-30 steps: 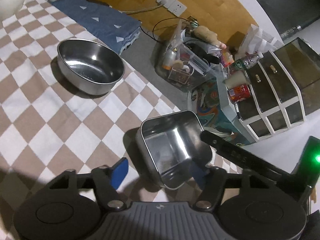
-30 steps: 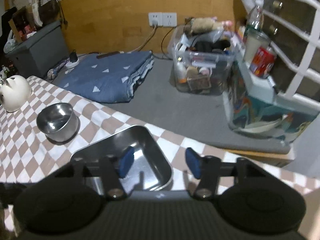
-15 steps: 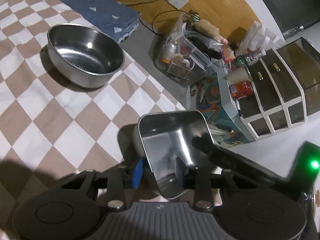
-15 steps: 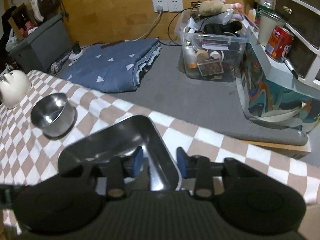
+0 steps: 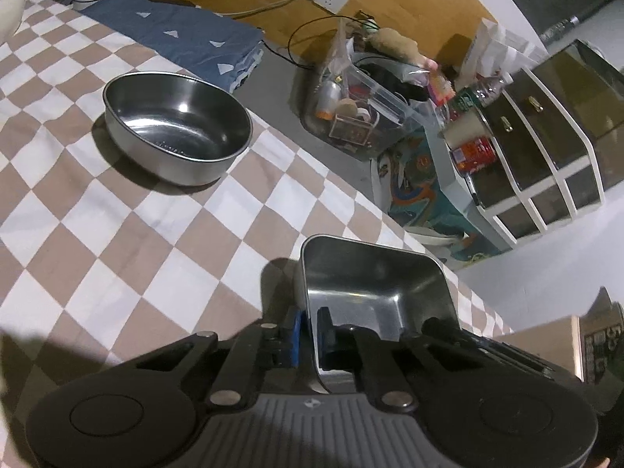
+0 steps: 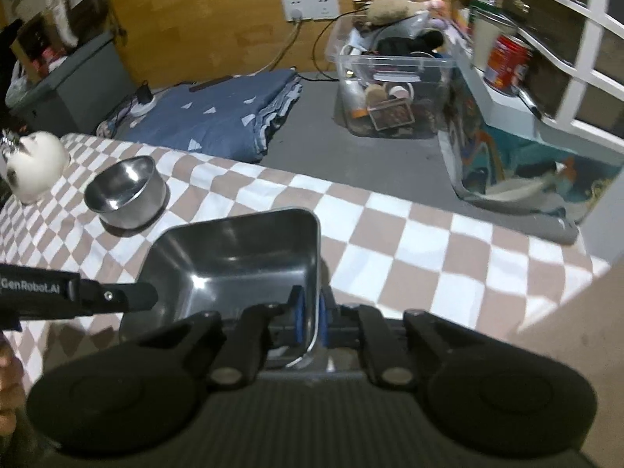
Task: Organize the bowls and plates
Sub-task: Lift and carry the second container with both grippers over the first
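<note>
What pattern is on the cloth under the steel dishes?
Tan-and-white checkered cloth, clearest in the left wrist view.

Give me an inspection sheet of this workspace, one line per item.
Surface: brown-and-white checkered cloth.
Job's things: rectangular steel tray; round steel bowl, empty, apart from it.
Clutter: white round object on the cloth.
Grippers: left claw shut on tray's left wall; right claw closing on its right wall.
Cables: cords from the wall socket.
Surroundings: folded blue fabric, clear plastic bin, red can.
</note>
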Available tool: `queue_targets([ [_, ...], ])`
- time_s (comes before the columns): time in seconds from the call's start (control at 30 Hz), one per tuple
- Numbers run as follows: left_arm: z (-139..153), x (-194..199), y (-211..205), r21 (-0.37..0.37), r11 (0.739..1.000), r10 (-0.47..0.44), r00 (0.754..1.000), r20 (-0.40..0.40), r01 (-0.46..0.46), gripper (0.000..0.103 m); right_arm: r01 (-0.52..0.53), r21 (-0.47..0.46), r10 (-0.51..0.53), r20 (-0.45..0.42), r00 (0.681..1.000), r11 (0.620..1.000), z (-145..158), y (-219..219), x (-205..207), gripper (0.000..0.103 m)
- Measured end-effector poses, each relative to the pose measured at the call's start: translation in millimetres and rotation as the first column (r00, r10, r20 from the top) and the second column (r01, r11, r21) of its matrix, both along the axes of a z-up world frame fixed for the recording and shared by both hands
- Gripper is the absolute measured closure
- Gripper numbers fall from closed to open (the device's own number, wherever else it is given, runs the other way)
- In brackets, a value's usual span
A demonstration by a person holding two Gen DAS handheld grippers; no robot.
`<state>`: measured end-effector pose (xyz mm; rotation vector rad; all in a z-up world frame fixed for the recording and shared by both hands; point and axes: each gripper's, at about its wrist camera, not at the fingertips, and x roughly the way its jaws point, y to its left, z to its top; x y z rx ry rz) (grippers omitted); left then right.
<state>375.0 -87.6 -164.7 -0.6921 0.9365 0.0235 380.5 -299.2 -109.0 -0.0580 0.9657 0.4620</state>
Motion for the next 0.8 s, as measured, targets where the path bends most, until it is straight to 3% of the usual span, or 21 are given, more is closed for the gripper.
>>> queue_targets([
  [0.5, 45.9, -61.5, 6.0, -0.028, 0.997, -0.076, 0.995, 0.066, 0.078, 0.096, 0.100, 0.111, -0.105, 0.046, 0.993, 0.989, 43.0, -18.8, -82.1, 0.093],
  [0.8, 81.1, -101.5, 3.8, 0.004, 0.987, -0.161, 0.978, 0.134, 0.162, 0.096, 0.151, 0.173, -0.165, 0.067, 0.984, 0.973, 75.8, -29.8, -134.1, 0.093],
])
